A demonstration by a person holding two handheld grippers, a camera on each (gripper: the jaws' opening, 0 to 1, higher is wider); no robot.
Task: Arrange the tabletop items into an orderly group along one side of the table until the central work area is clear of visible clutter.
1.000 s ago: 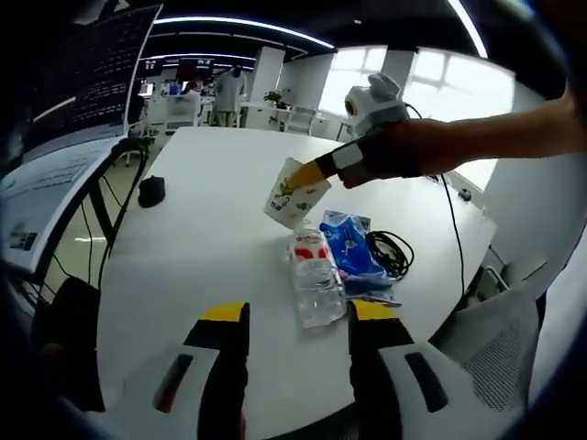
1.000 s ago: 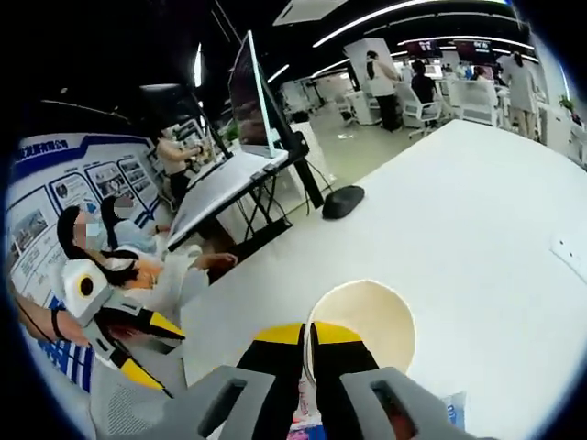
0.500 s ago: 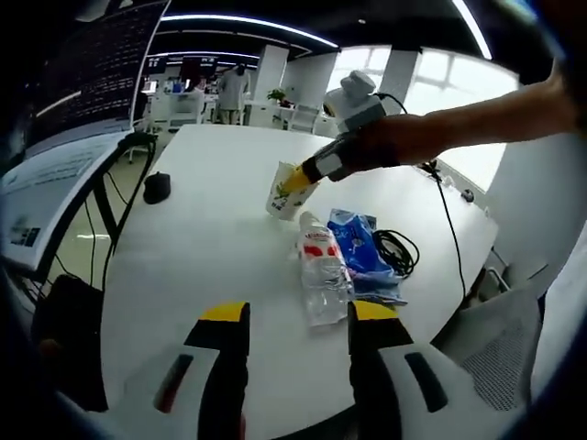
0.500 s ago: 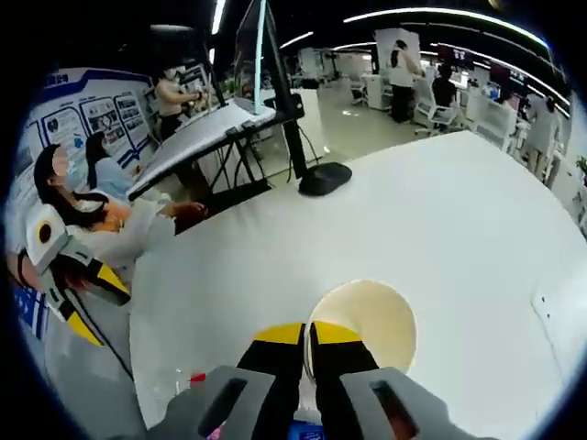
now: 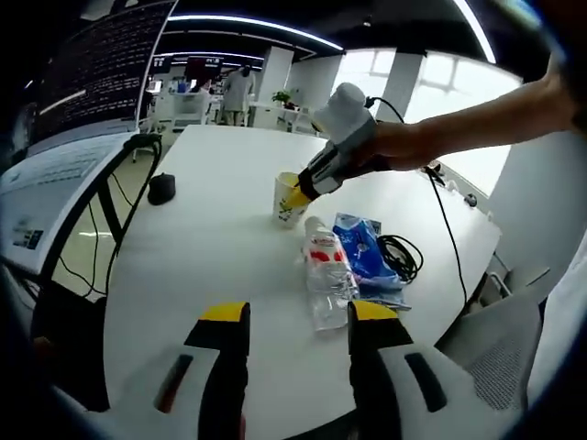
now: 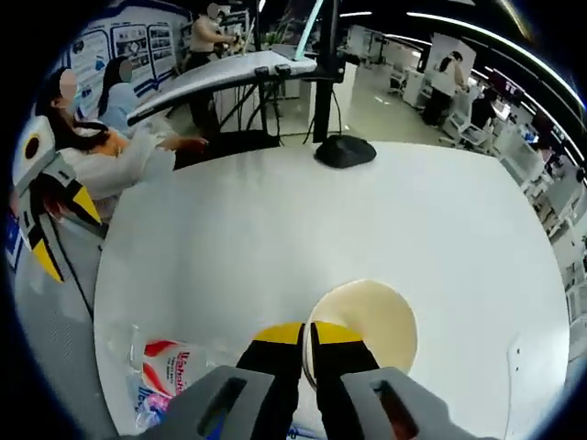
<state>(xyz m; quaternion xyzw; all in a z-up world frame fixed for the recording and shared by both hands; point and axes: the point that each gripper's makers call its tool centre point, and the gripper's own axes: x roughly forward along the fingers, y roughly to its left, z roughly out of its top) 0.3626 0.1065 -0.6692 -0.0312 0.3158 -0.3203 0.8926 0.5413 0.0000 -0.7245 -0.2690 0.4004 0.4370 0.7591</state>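
Note:
A paper cup [image 5: 288, 199] with a green print stands upright on the white table [image 5: 211, 229]; my right gripper [image 5: 300, 194] is shut on its rim. From the right gripper view I look into the cup's open mouth [image 6: 362, 321], the rim pinched by my right gripper [image 6: 307, 341]. A crushed plastic bottle [image 5: 324, 273] with a red label lies in front of the cup, also low left as the bottle [image 6: 170, 367]. Beside it lie a blue bag [image 5: 359, 255] and a black cable [image 5: 400, 257]. My left gripper [image 5: 293, 321] hangs open over the near table edge, holding nothing.
A black mouse [image 5: 161, 188] sits at the table's far left, seen too as the mouse [image 6: 345, 151]. A monitor stand and desk [image 6: 238, 73] flank the table. The left gripper [image 6: 50, 211] shows beside a seated person. A grey chair [image 5: 495, 339] stands at the right.
My right gripper has carried the cup down and away from the pile; the cup went from tilted in the air to upright on the table. The left gripper stayed put.

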